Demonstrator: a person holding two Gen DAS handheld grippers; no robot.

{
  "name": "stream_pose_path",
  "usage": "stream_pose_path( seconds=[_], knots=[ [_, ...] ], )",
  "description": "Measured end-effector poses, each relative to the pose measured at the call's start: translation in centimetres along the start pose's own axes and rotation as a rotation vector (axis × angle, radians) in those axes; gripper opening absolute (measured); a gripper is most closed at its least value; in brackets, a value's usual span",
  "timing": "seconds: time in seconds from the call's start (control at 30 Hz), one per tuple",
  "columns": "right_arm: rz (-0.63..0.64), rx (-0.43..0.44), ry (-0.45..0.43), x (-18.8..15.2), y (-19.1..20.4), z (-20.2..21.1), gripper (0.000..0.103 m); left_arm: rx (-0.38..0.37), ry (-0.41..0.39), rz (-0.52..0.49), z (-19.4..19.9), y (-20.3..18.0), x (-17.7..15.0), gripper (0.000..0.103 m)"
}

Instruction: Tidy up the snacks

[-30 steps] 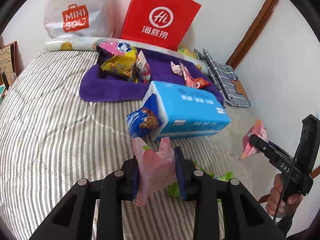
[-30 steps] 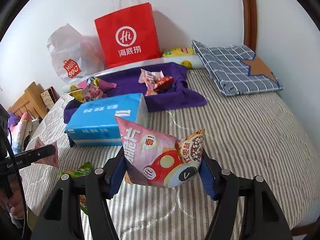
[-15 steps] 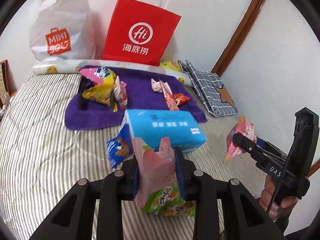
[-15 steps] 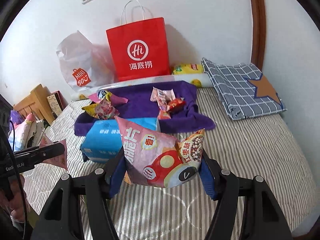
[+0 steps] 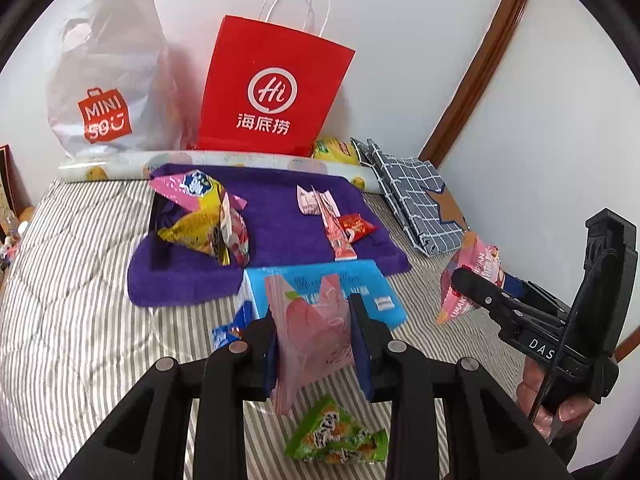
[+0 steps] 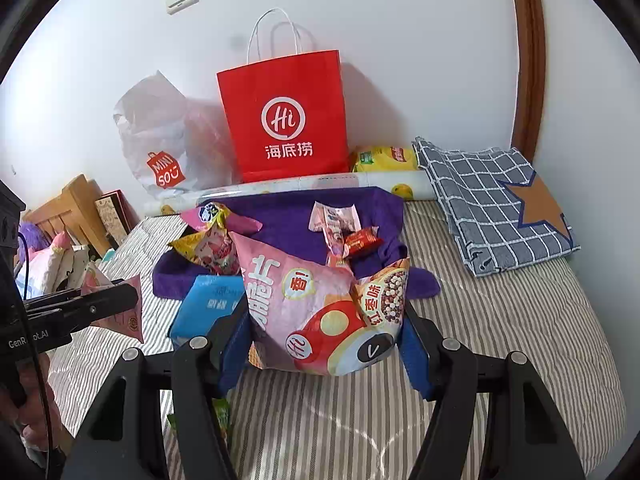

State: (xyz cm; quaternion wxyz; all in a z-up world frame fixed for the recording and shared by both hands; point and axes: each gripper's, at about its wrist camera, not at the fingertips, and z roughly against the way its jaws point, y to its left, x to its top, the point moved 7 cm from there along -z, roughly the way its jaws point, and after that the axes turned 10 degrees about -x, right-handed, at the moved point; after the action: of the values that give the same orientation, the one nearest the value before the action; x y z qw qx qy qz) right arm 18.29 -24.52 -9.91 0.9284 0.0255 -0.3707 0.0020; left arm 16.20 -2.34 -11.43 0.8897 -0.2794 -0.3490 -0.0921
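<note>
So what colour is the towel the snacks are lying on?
Purple; the towel shows best in the left wrist view, spread on the striped bedcover.

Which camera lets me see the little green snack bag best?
The left wrist view. There the green snack bag lies whole on the striped bed, just below the left gripper and its pink packet. The right wrist view shows only a green sliver of it, hidden behind that gripper's finger.

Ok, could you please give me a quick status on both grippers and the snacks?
Left gripper shut on pink packet. Right gripper shut on pink bag. Tissue pack ahead, before purple towel.
</note>
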Motion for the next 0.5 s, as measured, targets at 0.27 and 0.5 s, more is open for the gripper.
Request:
stream_pose_path(
  seconds=[0.27, 0.5],
  knots=[
    [0.0, 0.006, -0.012, 2.6, 0.4, -1.0, 0.065, 0.005, -0.015, -0.01, -0.2, 0.6, 2.3, 0.029],
    [-0.006, 0.027, -0.035, 5.6, 1.0, -2.2, 0.065, -0.009, -0.013, 0.001, -1.0, 1.5, 5.2, 0.029]
  ],
)
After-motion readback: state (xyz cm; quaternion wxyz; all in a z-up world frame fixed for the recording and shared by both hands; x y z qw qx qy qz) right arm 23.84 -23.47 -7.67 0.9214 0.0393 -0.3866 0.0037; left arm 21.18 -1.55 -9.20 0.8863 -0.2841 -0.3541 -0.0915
